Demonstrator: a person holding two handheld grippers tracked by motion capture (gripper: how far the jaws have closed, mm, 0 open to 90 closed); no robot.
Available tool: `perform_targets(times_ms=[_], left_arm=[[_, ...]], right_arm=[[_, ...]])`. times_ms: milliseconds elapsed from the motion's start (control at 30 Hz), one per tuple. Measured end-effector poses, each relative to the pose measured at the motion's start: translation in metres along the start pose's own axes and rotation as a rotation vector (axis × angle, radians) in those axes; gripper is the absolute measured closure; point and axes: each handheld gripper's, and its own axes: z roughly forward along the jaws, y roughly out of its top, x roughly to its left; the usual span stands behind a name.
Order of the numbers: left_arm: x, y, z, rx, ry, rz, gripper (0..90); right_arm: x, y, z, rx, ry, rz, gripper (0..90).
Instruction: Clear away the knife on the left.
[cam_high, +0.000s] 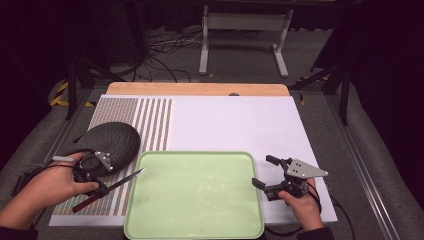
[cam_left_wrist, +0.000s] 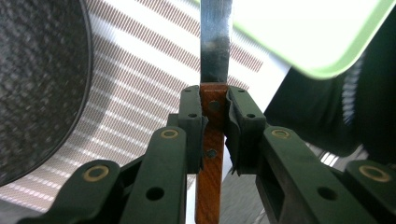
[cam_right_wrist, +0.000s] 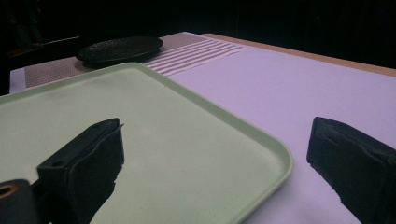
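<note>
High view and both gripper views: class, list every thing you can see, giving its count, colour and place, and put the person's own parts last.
Knife: one, steel blade, reddish-brown wooden handle, clamped in the left gripper, tip by the tray's near-left corner.
Tray: one, pale green, front centre.
Plate: one, dark speckled, on the striped mat.
Striped mat: one, brown and white, table's left.
Table: one, white top, wooden far edge.
Left gripper: one, black, shut on the knife handle.
Right gripper: one, black, open, right of the tray.

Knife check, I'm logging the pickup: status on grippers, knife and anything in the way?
Left gripper shut on knife at its wooden handle. Right gripper open, empty, beside green tray. Blade tip at tray's left rim; dark plate close behind.
</note>
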Motion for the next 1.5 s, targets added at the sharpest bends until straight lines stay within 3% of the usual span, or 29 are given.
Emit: perform_targets(times_ms=[100, 333, 467, 700, 767, 1100, 1333, 1500], left_arm=[[-0.005, 0.005, 0.001, -0.019, 0.007, -0.01, 77.5], [-0.013, 0.014, 0.002, -0.11, -0.033, -0.077, 77.5], [-0.019, 0.021, 0.006, -0.129, -0.045, -0.114, 77.5], [-0.027, 0.036, 0.013, -0.169, -0.063, -0.119, 77.5], [-0.03, 0.04, 0.017, -0.191, -0.089, -0.122, 77.5], [-0.037, 0.055, 0.029, -0.213, -0.134, -0.102, 77.5], [-0.043, 0.061, 0.038, -0.216, -0.122, -0.112, 77.5], [-0.047, 0.063, 0.044, -0.245, -0.149, -0.109, 77.5]], right_arm=[[0.0, 0.0, 0.0, -0.003, -0.001, 0.003, 4.7], [0.001, 0.0, 0.001, 0.003, 0.002, 0.001, 4.8], [0.0, 0.0, 0.001, 0.005, 0.0, 0.003, 4.7], [0.0, 0.0, -0.001, 0.002, 0.0, 0.005, 4.8], [0.0, 0.0, 0.0, 0.004, 0.0, 0.002, 4.8], [0.0, 0.0, 0.0, 0.007, 0.004, 0.003, 4.7], [0.0, -0.001, 0.0, 0.007, 0.005, 0.008, 4.6], [0.0, -0.001, 0.0, 0.007, 0.005, 0.007, 4.6]])
